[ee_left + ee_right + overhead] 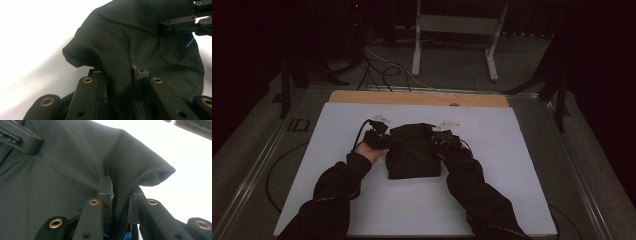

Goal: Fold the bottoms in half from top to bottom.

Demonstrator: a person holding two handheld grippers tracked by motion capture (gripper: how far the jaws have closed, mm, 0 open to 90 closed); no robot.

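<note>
A black folded garment [413,151] lies in the middle of the white table sheet [512,165]. My left gripper [382,140] is at the garment's left edge, and in the left gripper view it [117,71] is shut on a fold of the black cloth [115,45]. At the right edge sits my right gripper [439,142]. In the right gripper view it [120,192] pinches a raised fold of the same cloth [75,157]. Each gripper view also shows the other gripper's black jaw farther off over the cloth.
A wooden strip [417,98] borders the sheet's far edge. Beyond it are cables [382,70] and a white metal stand [452,30] on the floor. Dark stands flank the table at left and right. Both sleeved forearms come in from the bottom.
</note>
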